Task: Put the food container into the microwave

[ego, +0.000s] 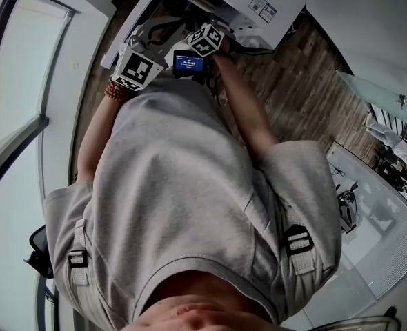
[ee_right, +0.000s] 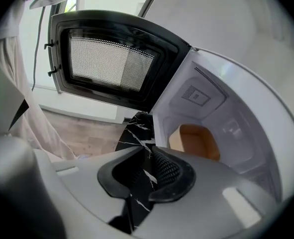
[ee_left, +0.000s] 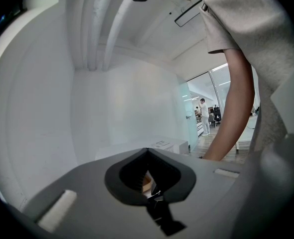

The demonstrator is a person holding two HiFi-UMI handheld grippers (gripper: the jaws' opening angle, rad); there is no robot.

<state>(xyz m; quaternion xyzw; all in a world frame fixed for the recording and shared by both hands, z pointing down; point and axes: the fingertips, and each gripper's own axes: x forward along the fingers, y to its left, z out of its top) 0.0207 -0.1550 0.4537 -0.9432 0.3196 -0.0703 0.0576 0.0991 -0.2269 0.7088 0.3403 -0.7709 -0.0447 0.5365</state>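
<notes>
At centre right of the right gripper view, the container (ee_right: 199, 140) sits inside the microwave (ee_right: 236, 91), door (ee_right: 107, 59) open; loading looks done. Right tool (ee_right: 147, 157) and left tool (ee_left: 147, 167) are pressed together, empty, held outside the cavity, probably because nothing remains to carry.

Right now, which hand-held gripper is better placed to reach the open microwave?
Likely right: the right hand-held gripper faces the open microwave door and cavity; the left hand-held gripper faces a wall.
</notes>
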